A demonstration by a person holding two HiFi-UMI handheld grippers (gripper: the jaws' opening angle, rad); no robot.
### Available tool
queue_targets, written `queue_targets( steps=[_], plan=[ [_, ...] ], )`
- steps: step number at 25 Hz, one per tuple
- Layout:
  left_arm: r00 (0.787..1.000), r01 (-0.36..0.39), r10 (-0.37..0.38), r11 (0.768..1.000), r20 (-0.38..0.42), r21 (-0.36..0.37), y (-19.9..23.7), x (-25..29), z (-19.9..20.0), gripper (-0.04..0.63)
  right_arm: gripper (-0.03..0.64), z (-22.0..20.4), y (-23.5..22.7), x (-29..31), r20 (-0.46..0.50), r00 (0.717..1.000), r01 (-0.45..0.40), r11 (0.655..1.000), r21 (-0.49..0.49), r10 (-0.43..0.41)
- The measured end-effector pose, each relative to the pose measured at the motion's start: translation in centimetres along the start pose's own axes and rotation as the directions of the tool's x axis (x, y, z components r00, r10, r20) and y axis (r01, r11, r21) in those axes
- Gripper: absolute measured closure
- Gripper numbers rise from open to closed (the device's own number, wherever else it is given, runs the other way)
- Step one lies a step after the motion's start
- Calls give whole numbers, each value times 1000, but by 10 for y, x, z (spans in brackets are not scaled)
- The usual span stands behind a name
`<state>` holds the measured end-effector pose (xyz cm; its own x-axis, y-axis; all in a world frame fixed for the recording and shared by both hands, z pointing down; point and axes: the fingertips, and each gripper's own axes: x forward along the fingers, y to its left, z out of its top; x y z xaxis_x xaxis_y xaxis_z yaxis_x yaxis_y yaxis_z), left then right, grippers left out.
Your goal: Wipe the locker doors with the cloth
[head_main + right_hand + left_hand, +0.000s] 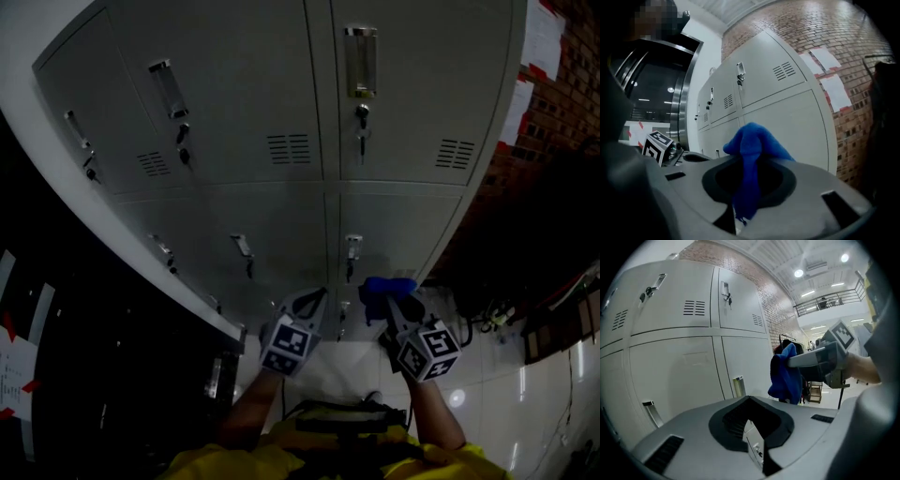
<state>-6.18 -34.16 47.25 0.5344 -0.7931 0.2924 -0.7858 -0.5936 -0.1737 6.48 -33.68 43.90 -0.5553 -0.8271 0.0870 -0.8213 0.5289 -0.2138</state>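
The grey locker doors (281,112) fill the head view, with a lower row (394,234) beneath. Low in that view my right gripper (394,302) is shut on a blue cloth (387,286), close in front of the lower doors; I cannot tell if the cloth touches them. In the right gripper view the cloth (754,145) bunches over the closed jaws of my right gripper (749,164) and hangs down. Beside it, my left gripper (306,302) is shut on nothing. The left gripper view looks past my left gripper (750,401) to the cloth (785,376) and the right gripper (806,363).
Handles and keys (361,117) stick out of the doors. A brick wall (553,122) with paper sheets (542,37) stands right of the lockers. Cables (492,319) lie on the white tiled floor (506,394). A dark glass front (56,309) lies at the left.
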Motion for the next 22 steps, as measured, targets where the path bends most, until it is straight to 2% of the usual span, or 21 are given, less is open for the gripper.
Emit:
queue_targets(
  steps=[3, 6, 10, 14, 18, 22],
  plan=[
    [999, 39, -39, 999, -8, -2, -1, -17, -20, 592, 549, -29, 11, -12, -33, 999, 35, 998, 56, -33],
    [995, 91, -92, 996, -36, -20, -4, -33, -44, 592, 549, -59, 24, -32, -53, 997, 72, 981, 179, -64],
    [990, 136, -136, 991, -35, -18, -7, -46, -58, 592, 549, -84, 37, -53, -70, 987, 154, 966, 208, -142],
    [990, 144, -144, 989, -10, -14, -17, -71, -61, 592, 549, -94, 59, -68, -76, 989, 142, 962, 235, -127],
    [988, 149, -150, 988, -26, -32, -28, -99, -69, 592, 549, -82, 77, -75, -61, 991, 127, 969, 212, -116],
    [993, 115, -115, 993, -6, -36, -27, -128, -64, 592, 549, -70, 105, -81, -30, 997, 73, 981, 177, -69]
  ],
)
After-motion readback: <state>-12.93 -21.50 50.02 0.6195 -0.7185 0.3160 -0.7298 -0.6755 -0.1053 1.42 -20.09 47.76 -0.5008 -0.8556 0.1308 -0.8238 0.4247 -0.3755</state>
